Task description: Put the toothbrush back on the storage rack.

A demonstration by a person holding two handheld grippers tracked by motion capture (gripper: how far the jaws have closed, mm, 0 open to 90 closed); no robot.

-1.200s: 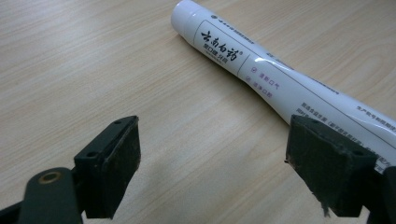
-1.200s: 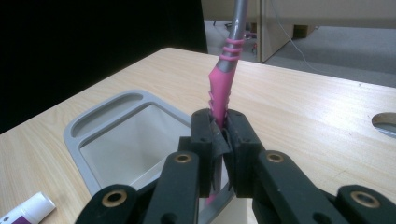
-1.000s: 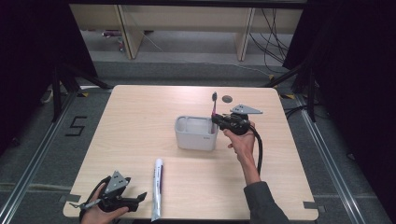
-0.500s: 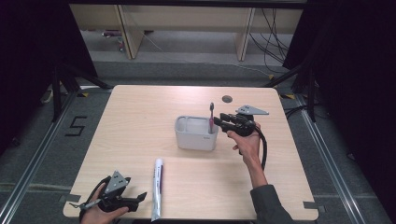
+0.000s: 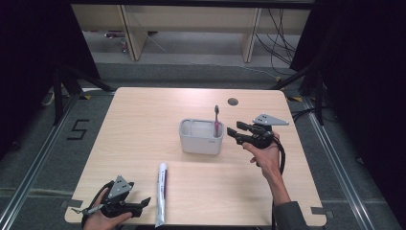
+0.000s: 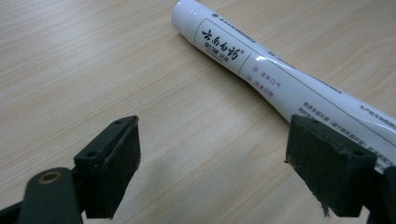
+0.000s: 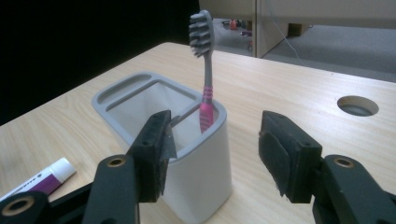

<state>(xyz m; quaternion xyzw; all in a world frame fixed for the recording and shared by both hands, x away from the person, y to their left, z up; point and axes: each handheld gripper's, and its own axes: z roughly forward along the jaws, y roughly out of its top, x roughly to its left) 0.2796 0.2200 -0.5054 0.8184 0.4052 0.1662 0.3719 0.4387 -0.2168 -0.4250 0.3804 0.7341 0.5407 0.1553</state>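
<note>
A grey two-slot holder (image 5: 201, 136) stands mid-table. A pink-and-grey toothbrush (image 5: 217, 120) stands in its right end, bristles up. Just right of the holder is my right gripper (image 5: 233, 130), open; its jaws have just been opening and nothing is between them. In the right gripper view the gripper (image 7: 217, 140) faces the holder (image 7: 196, 182) and toothbrush (image 7: 205, 88) a short way off. A white toothpaste tube (image 5: 162, 191) lies near the front edge. My left gripper (image 5: 143, 205) rests beside it, open. In the left gripper view the tube (image 6: 261, 70) runs past the right jaw of the left gripper (image 6: 219, 140).
The wooden table (image 5: 143, 124) has a round cable hole (image 5: 233, 101) behind the right gripper. Wooden shelving and loose cables stand on the floor beyond the far edge. Dark curtains hang at both sides.
My right gripper opened and let go of the toothbrush, which now stands in the holder. The gripper drew back to the right. The left gripper and tube stayed put.
</note>
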